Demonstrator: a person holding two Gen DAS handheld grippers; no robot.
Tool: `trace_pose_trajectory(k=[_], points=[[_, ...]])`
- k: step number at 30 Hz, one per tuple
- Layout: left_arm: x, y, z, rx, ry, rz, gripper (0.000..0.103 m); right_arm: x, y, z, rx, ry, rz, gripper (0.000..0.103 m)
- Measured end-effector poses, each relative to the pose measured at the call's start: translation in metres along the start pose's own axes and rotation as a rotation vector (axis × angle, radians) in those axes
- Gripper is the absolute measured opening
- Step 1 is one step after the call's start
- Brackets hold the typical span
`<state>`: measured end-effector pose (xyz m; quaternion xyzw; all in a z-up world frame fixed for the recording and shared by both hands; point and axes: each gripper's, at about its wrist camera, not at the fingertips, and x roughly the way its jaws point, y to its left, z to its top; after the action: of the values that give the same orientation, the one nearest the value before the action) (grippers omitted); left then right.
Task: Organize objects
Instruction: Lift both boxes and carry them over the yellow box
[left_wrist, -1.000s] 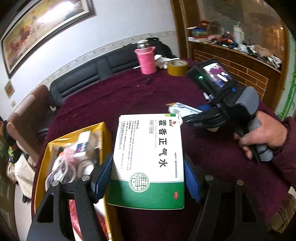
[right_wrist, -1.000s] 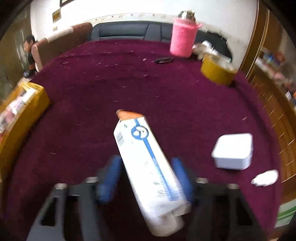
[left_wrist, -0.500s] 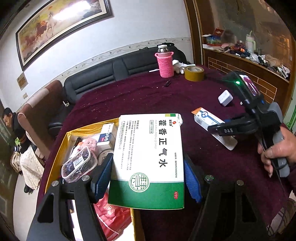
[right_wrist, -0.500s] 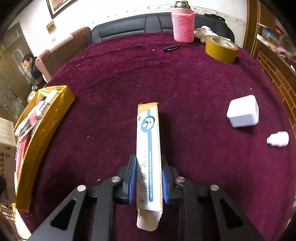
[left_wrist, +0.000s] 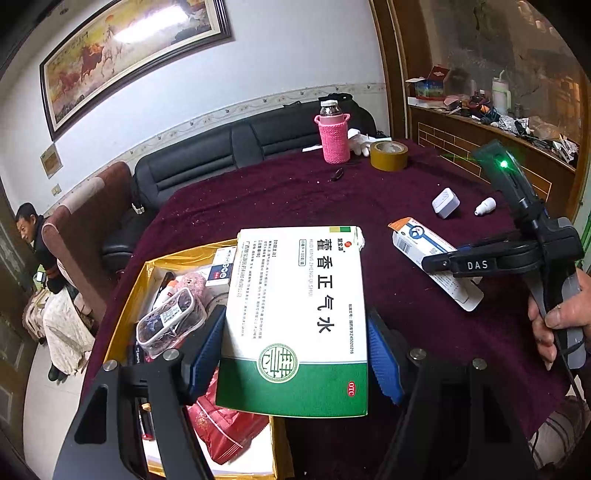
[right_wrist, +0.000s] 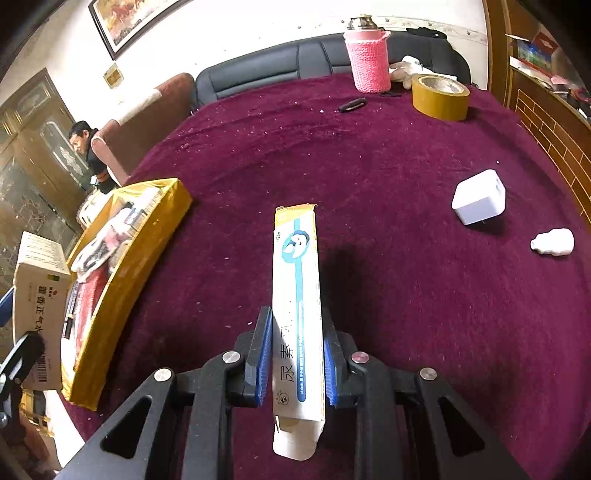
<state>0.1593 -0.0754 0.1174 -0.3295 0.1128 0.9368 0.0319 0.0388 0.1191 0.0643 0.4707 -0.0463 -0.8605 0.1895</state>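
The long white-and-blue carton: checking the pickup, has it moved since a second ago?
Yes. The long white-and-blue carton has swung straight between the right gripper pads, now pointing towards the pink knitted bottle.

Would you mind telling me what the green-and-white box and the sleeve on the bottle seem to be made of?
Green-and-white box: printed cardboard, probably with a light sheen; crisp folded edges and flat printed faces. Pink sleeve: knitted or crocheted yarn, matte; visible ribbed stitches. The bottle inside looks like glass, though that is uncertain.
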Motion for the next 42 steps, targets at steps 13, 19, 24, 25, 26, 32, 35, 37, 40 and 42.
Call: trace_pose_trajectory(k=[13, 19, 24, 25, 26, 32, 35, 37, 40, 42], points=[[-0.009, 0.021, -0.014, -0.046, -0.001, 0.018, 0.07, -0.019, 0.044, 0.003, -0.03, -0.027, 0.109, 0.026], [-0.011, 0.034, -0.02, -0.084, -0.002, 0.009, 0.07, -0.018, 0.066, 0.004, -0.051, -0.02, 0.143, 0.026], [-0.015, 0.042, -0.026, -0.1, 0.0, 0.004, 0.071, -0.016, 0.075, 0.002, -0.053, -0.008, 0.172, 0.026], [-0.017, 0.044, -0.028, -0.103, 0.0, 0.004, 0.071, -0.016, 0.077, 0.002, -0.054, -0.005, 0.178, 0.026], [-0.018, 0.047, -0.03, -0.109, 0.002, 0.006, 0.071, -0.015, 0.079, 0.002, -0.053, -0.002, 0.186, 0.026], [-0.031, 0.076, -0.041, -0.159, 0.003, 0.046, 0.071, -0.015, 0.092, 0.0, -0.063, 0.006, 0.227, 0.026], [-0.033, 0.095, -0.049, -0.199, 0.013, 0.084, 0.071, -0.014, 0.104, 0.002, -0.066, 0.016, 0.263, 0.026], [-0.032, 0.108, -0.054, -0.225, 0.022, 0.108, 0.071, -0.012, 0.113, 0.004, -0.07, 0.022, 0.285, 0.026], [-0.028, 0.129, -0.062, -0.266, 0.04, 0.139, 0.071, -0.008, 0.127, 0.005, -0.078, 0.033, 0.318, 0.026], [-0.025, 0.138, -0.066, -0.285, 0.048, 0.15, 0.071, -0.004, 0.138, 0.007, -0.089, 0.043, 0.336, 0.026]])
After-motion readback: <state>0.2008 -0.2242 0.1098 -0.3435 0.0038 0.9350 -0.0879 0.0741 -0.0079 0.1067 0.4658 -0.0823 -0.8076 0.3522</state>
